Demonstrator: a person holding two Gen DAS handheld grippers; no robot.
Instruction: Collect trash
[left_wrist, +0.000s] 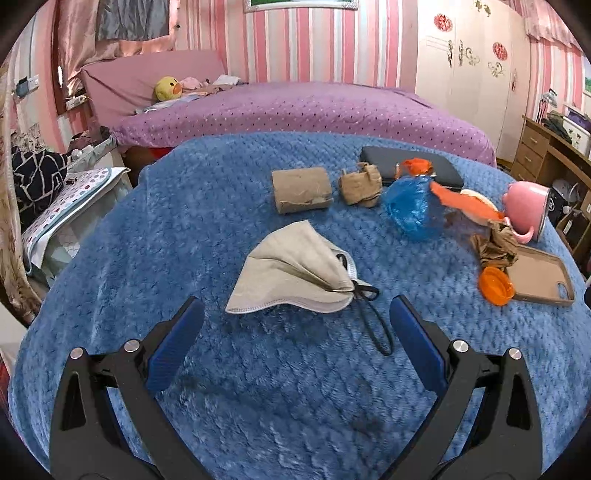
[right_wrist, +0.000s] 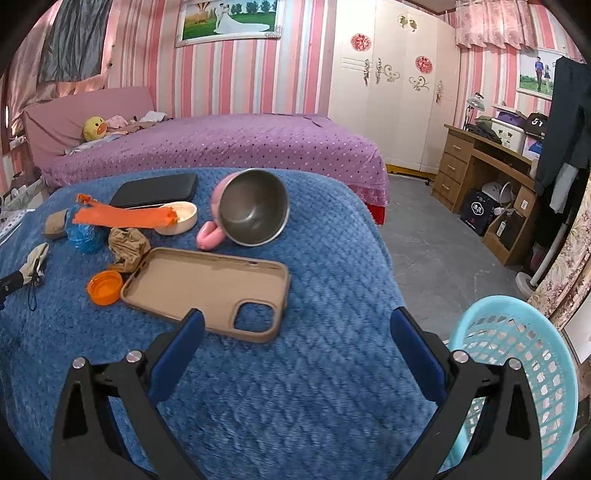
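On blue cloth (left_wrist: 184, 229), mask (left_wrist: 295, 273), cup (right_wrist: 251, 206), phone case (right_wrist: 207, 291)

Beige mask (left_wrist: 291, 269), orange cap (left_wrist: 495, 285)

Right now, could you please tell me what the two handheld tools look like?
Both match: the left tool and right tool each have two black, angular plastic arms with triangular cutouts, silver round bolts at the joints, and blue ribbed pads inside. No cables or markings show.

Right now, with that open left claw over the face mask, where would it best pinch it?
Probably the raised fold ridge of the face mask, from above, the left gripper straddling it. The mask lies peaked on the blanket; its thin ear loop would slip.
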